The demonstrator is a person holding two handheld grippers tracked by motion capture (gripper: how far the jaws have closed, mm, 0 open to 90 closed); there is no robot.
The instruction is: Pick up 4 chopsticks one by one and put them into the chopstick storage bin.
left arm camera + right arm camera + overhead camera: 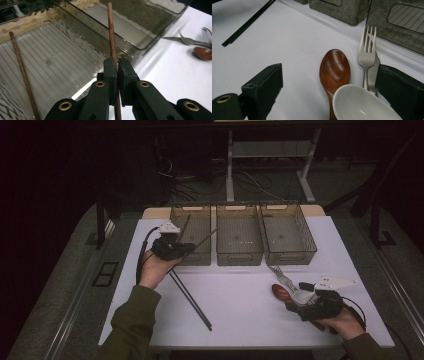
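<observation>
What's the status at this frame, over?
Left tongs shut on brown chopstick over left bin. Right tongs open around wooden spoon, white spoon, fork. Black chopsticks on table.

Glossy wooden spoon [335, 68], brushed metal fork [366, 52], smooth white ceramic spoon [362, 105], matt brown wooden chopstick [112, 40], ribbed smoky translucent plastic bin [62, 50], matt white tabletop [240, 295].

I found nothing I could read: no letters, labels, brand marks or numbers showed on the three smoky bins [239, 240], on the white tabletop [240, 300], on the cutlery, or on my own black tongs in any view
</observation>
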